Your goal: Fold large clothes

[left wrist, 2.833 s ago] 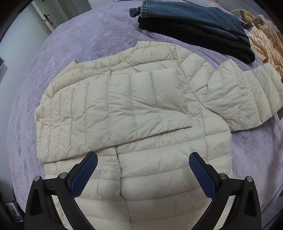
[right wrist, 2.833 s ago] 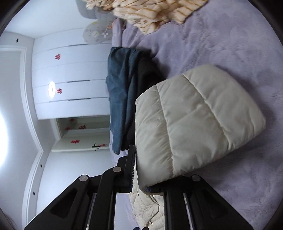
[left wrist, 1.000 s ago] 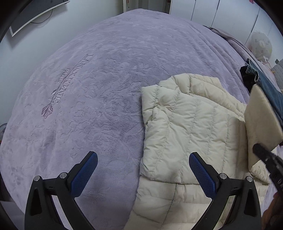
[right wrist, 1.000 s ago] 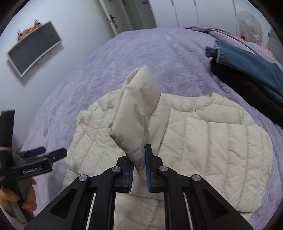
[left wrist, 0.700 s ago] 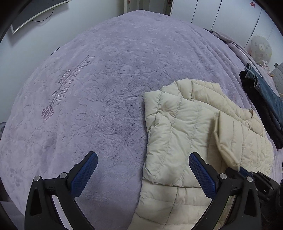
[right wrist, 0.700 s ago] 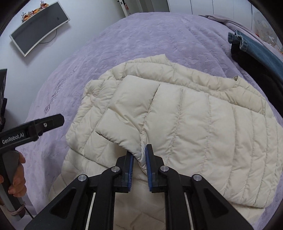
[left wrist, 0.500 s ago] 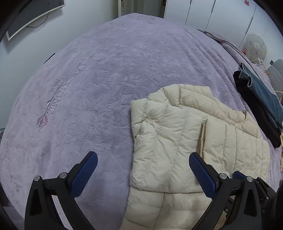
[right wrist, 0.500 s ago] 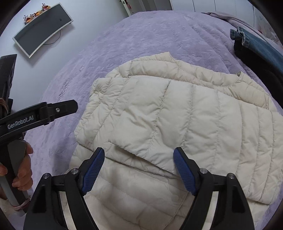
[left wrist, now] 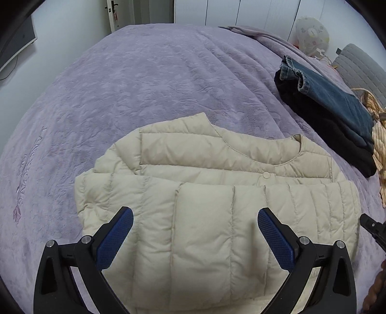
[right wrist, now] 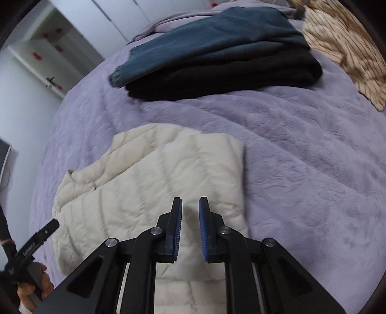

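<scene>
A cream quilted puffer jacket (left wrist: 217, 205) lies flat on the purple bedspread (left wrist: 144, 84), both sleeves folded across its front. My left gripper (left wrist: 195, 212) is open and empty, hovering over the folded sleeves. The jacket also shows in the right wrist view (right wrist: 149, 178). My right gripper (right wrist: 190, 200) hovers over the jacket's right side with its jaws nearly together, a narrow gap between the blue pads (right wrist: 203, 224), holding nothing. The left gripper's tip (right wrist: 45, 231) shows at the lower left of that view.
A folded stack of blue jeans (left wrist: 333, 96) on a black garment (left wrist: 337, 135) lies at the far right of the bed, also in the right wrist view (right wrist: 217, 43). A striped tan garment (right wrist: 342, 48) lies beyond it. Wardrobe doors (left wrist: 241, 12) stand behind.
My right gripper carried the right sleeve across the jacket, let it go, moved back to the right and narrowed its jaws. My left gripper swung over the jacket.
</scene>
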Demonstrator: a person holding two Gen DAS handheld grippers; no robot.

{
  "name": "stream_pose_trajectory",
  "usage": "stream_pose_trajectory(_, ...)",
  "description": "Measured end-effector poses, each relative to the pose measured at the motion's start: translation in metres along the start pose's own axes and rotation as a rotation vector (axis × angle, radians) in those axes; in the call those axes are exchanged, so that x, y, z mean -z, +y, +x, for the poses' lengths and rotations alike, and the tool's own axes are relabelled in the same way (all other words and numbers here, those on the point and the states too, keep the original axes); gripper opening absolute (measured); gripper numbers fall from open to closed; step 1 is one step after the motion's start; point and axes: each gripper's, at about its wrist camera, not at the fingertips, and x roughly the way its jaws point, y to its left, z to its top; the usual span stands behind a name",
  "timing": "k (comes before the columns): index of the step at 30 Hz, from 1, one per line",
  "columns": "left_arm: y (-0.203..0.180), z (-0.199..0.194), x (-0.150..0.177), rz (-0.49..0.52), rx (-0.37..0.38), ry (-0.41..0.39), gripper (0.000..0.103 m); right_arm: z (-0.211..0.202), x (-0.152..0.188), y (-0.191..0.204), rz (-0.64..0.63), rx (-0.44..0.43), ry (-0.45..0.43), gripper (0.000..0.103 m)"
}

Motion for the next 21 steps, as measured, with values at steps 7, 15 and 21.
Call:
stream_pose_trajectory(7, 0.026, 0.025, 0.029, -0.01, -0.096, 0.082, 0.103, 0.043, 0.003, 0.011, -0.079, -0.072, 0.102, 0.016)
stream_pose_trajectory(15, 0.04, 0.033, 0.046, -0.012, -0.108, 0.076, 0.103, 0.067, 0.018, 0.022, -0.138, -0.067, 0.128, 0.012)
stream_pose_trajectory(21, 0.034, 0.041, 0.042, -0.014, -0.099, 0.071, 0.103, 0.068, 0.011, 0.002, -0.14, -0.023, 0.113, 0.011)
